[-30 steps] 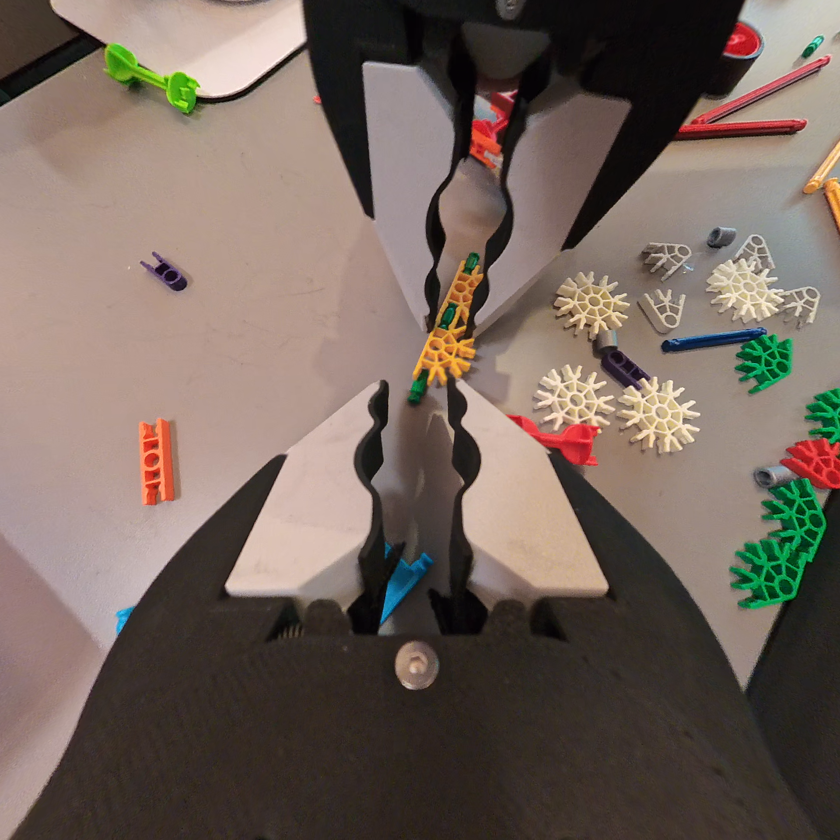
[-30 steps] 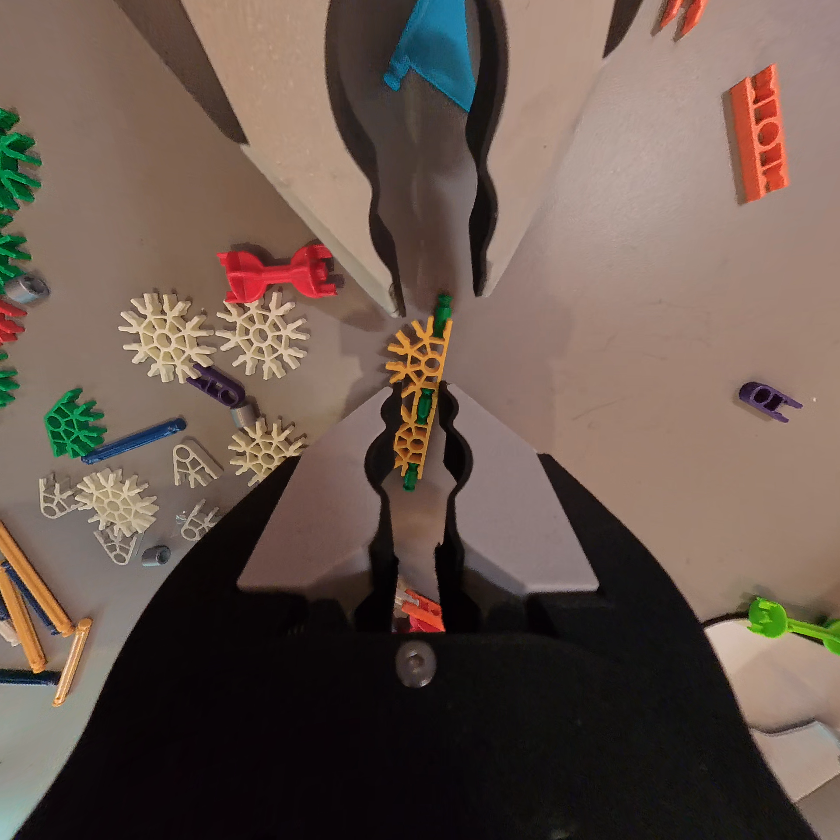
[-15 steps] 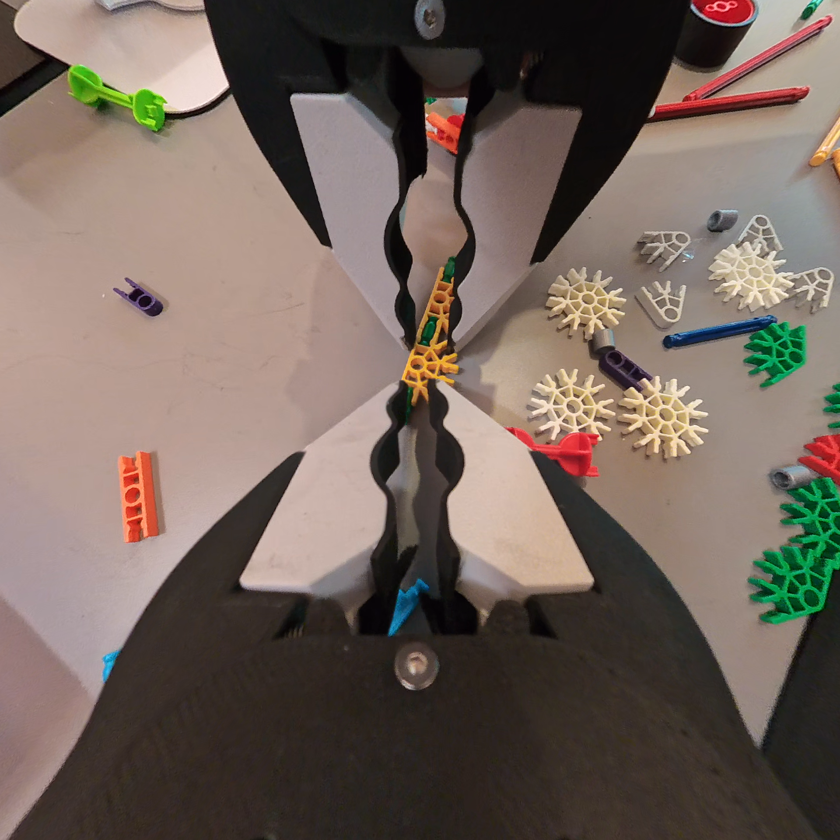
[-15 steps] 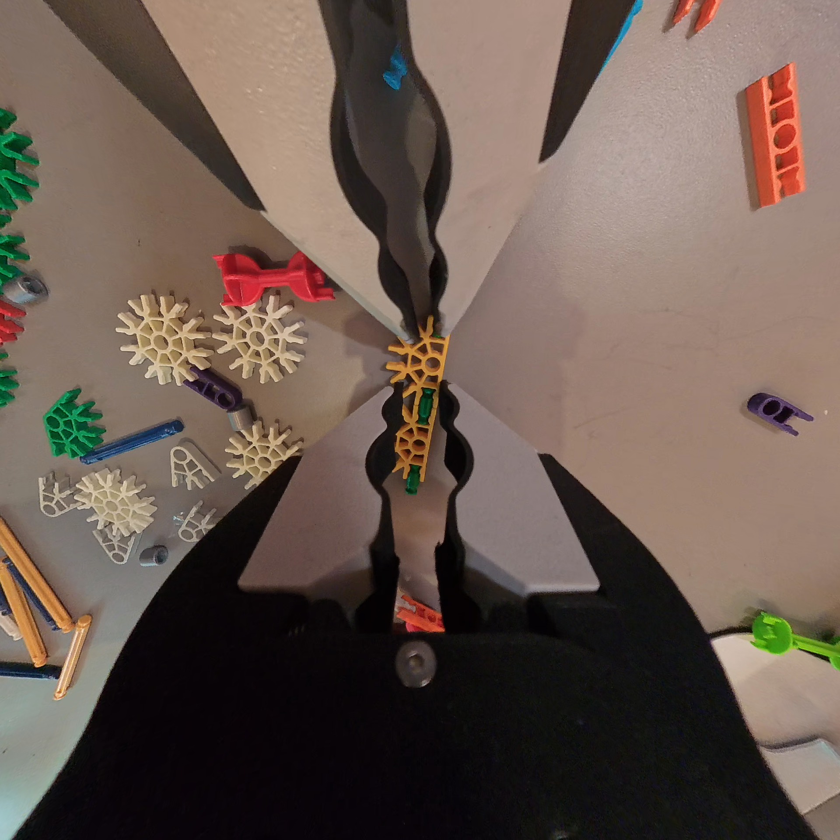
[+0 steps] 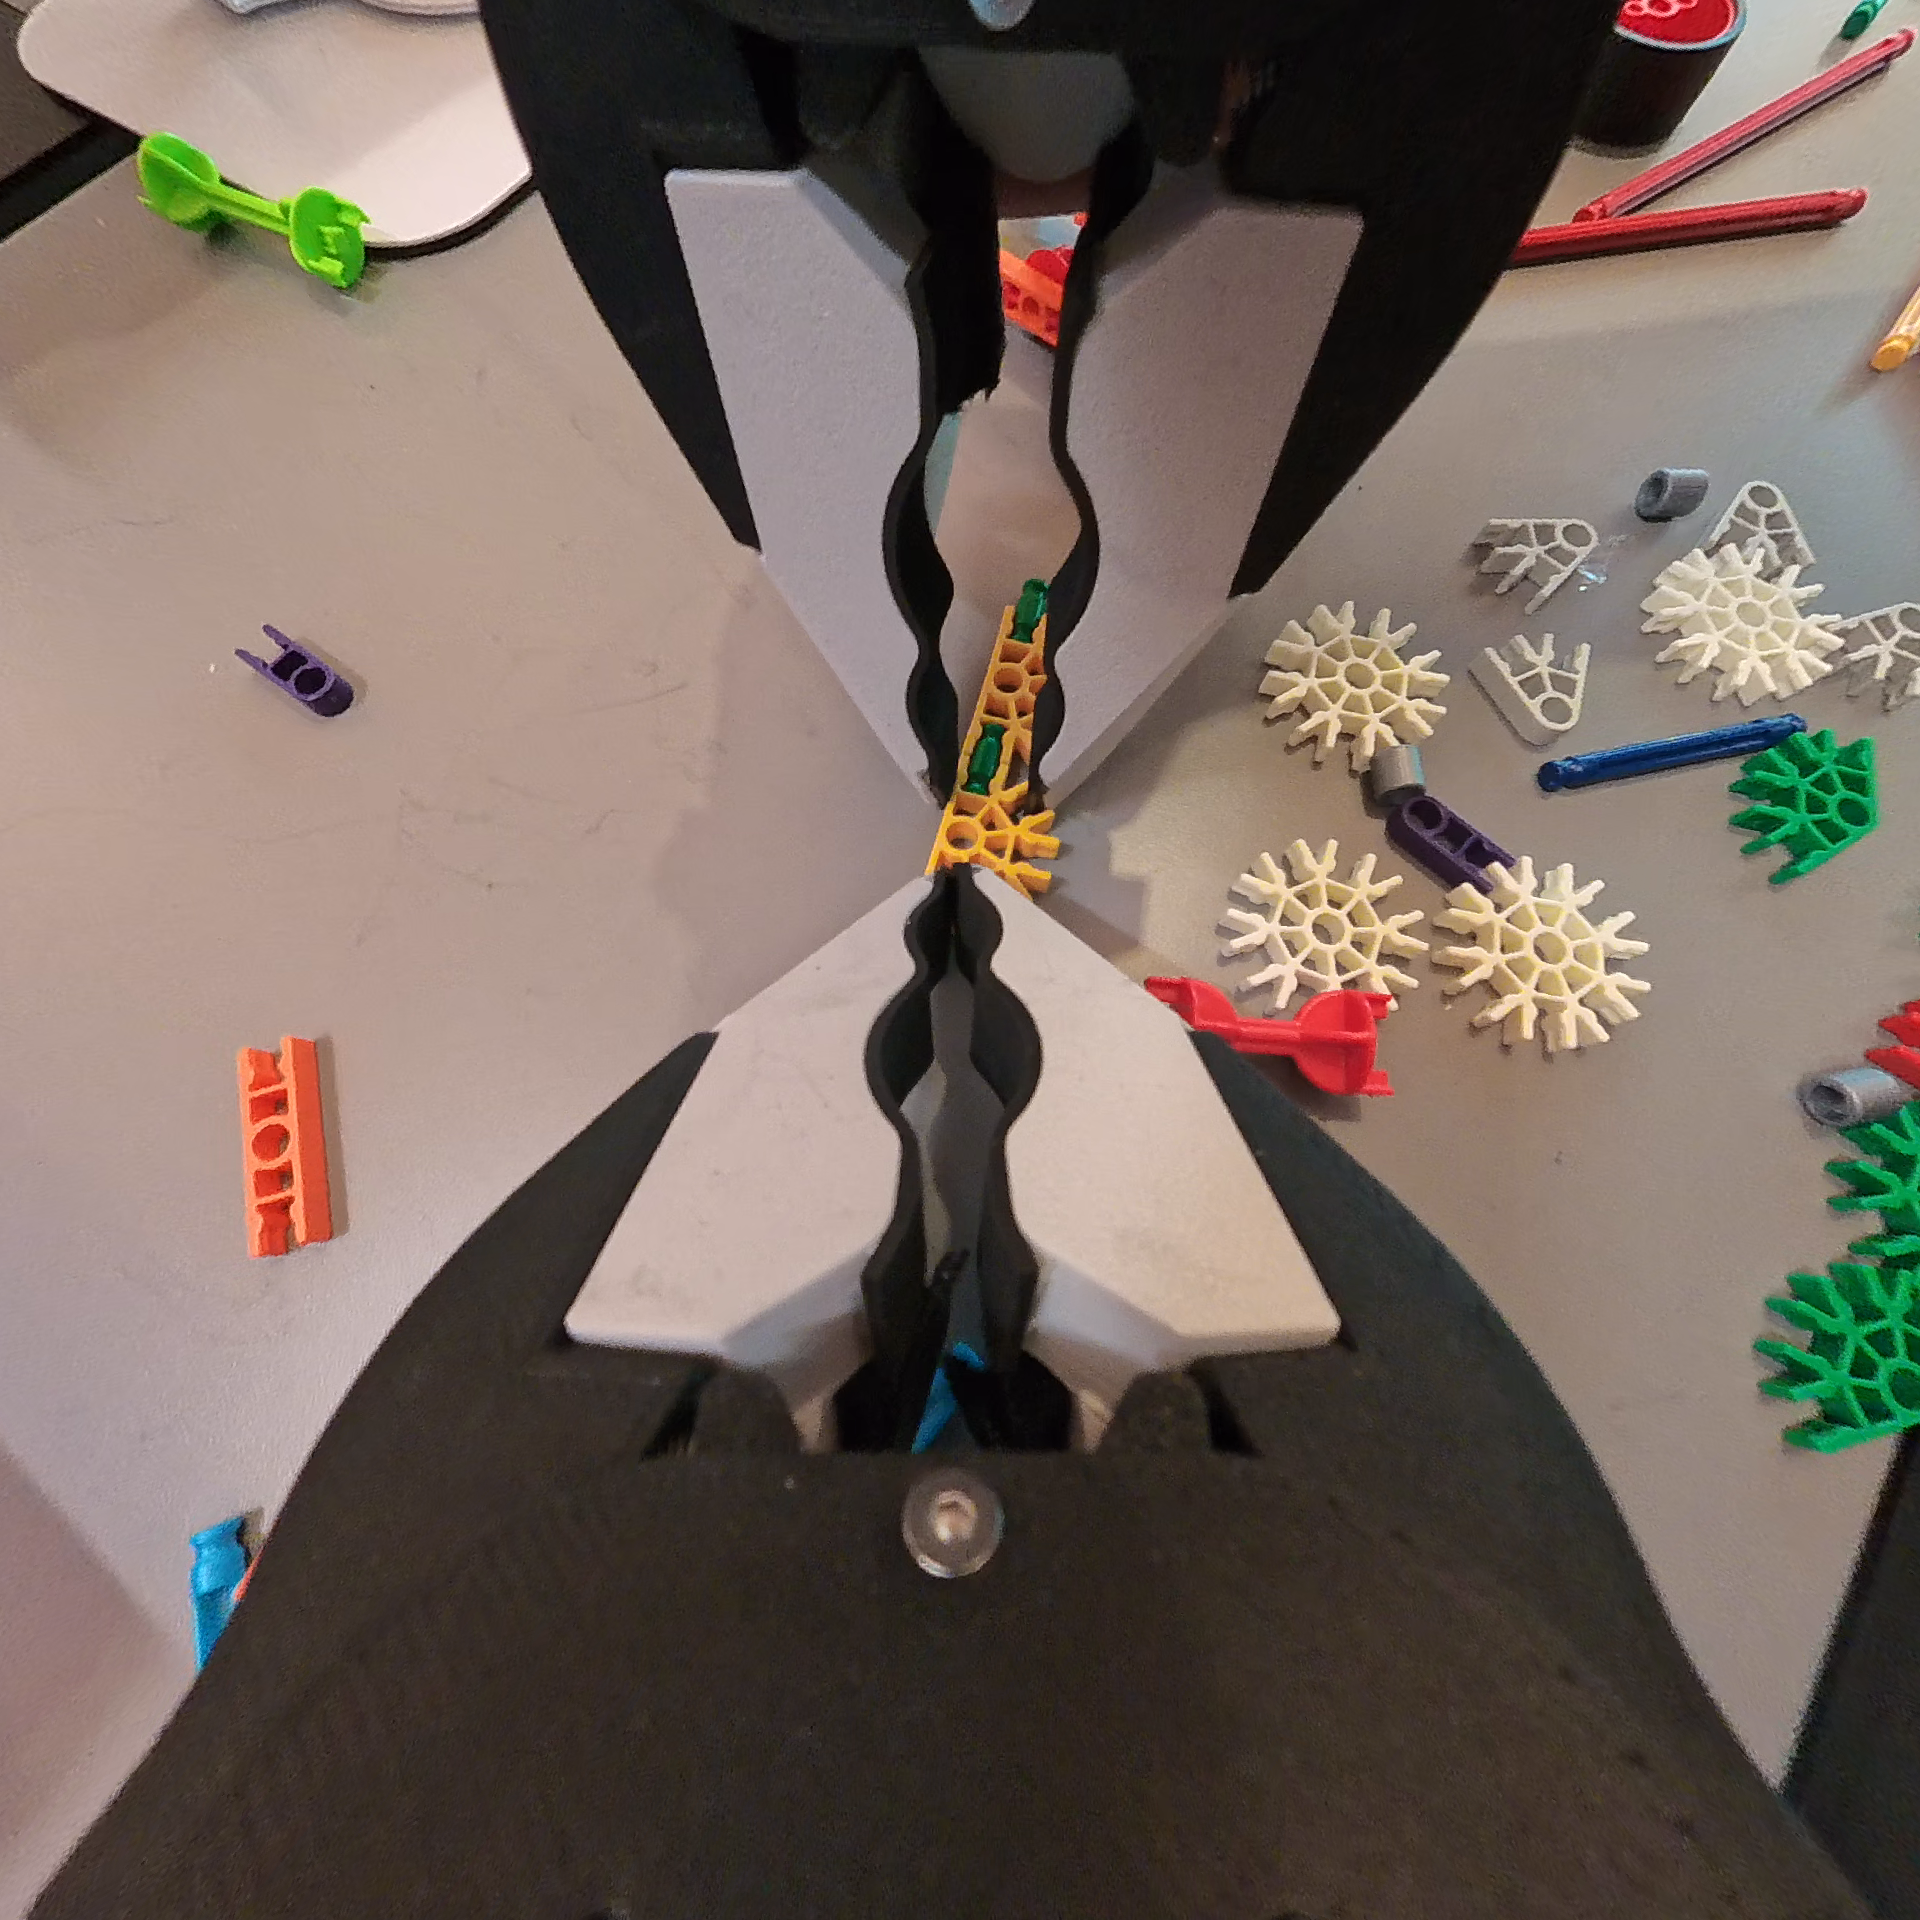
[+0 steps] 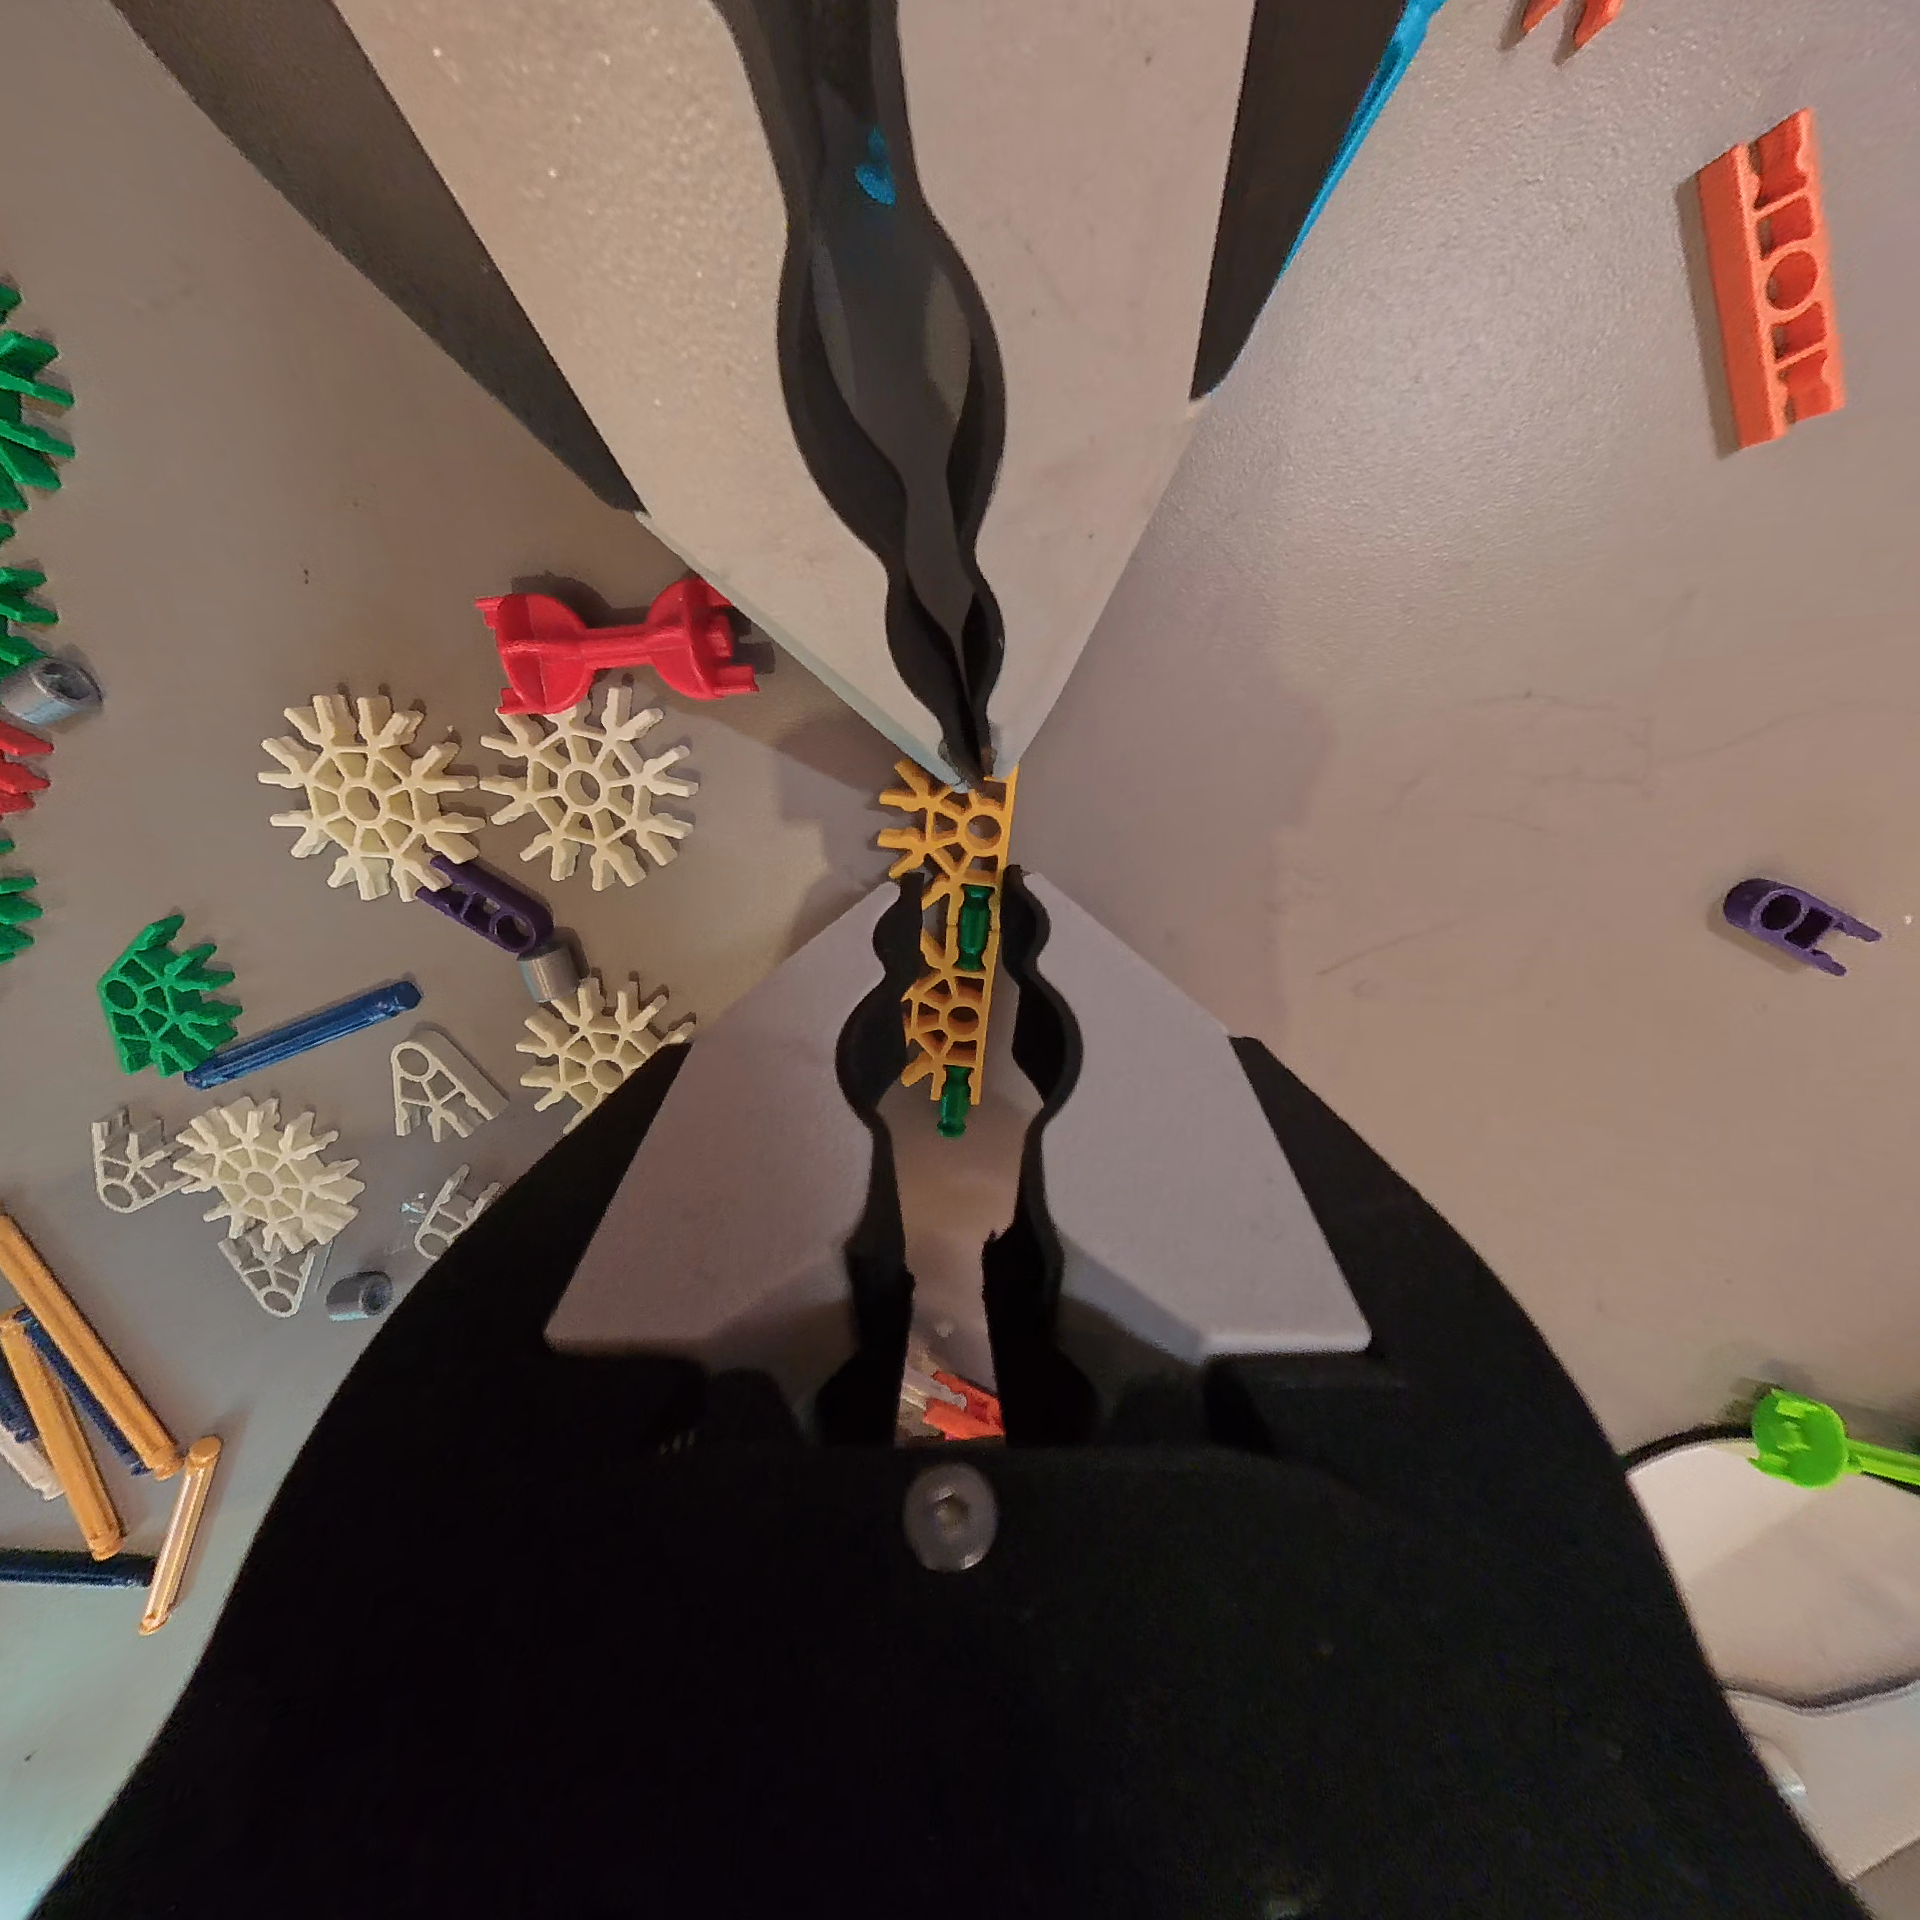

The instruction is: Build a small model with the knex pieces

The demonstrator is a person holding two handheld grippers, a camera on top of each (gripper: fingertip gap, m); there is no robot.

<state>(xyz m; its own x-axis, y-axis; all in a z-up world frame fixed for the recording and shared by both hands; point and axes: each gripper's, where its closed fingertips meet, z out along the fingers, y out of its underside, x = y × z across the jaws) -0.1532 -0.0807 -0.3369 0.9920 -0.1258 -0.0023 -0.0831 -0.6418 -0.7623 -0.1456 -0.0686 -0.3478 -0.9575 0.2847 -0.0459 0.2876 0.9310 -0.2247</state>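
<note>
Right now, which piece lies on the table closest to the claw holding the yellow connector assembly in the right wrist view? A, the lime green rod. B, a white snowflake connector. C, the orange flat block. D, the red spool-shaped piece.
B: in the right wrist view a white snowflake connector sits against the right claw beside its left finger, which partly covers it, nearer than the other listed pieces; that claw grips the yellow connector assembly.

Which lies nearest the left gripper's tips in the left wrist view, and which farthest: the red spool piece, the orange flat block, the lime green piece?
From the left gripper:
1. Red spool piece, just to the right of the tips.
2. Orange flat block, well out to the left.
3. Lime green piece, far upper left, by the white mat.
</note>
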